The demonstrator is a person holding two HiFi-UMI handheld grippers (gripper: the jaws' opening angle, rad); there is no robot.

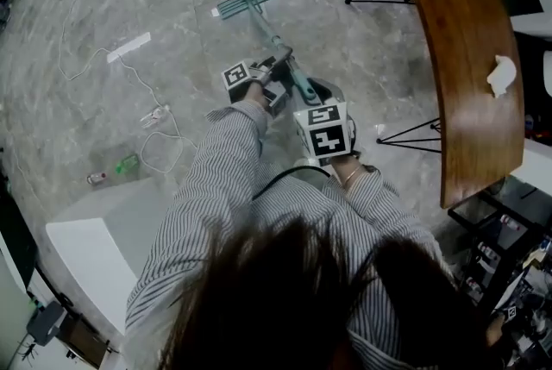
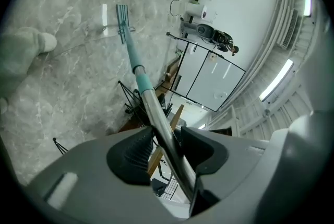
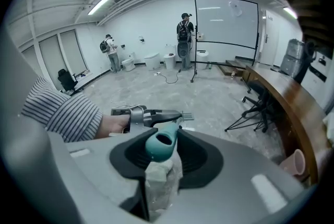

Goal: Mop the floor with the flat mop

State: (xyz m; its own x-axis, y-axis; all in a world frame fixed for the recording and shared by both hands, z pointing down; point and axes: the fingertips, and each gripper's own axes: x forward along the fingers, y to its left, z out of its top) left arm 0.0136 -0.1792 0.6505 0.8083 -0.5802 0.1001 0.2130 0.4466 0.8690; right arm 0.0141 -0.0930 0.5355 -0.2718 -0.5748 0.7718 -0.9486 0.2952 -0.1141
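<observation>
Flat mop [image 1: 248,1], shaft tight in left claw [image 2: 166,144], teal handle end tight in right claw [image 3: 163,147]

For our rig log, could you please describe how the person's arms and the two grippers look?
Both arms wear long sleeves with fine grey-and-white stripes. The left gripper and right gripper have light grey shells with black ribbed pads. Each carries a white cube with black square markers.
</observation>
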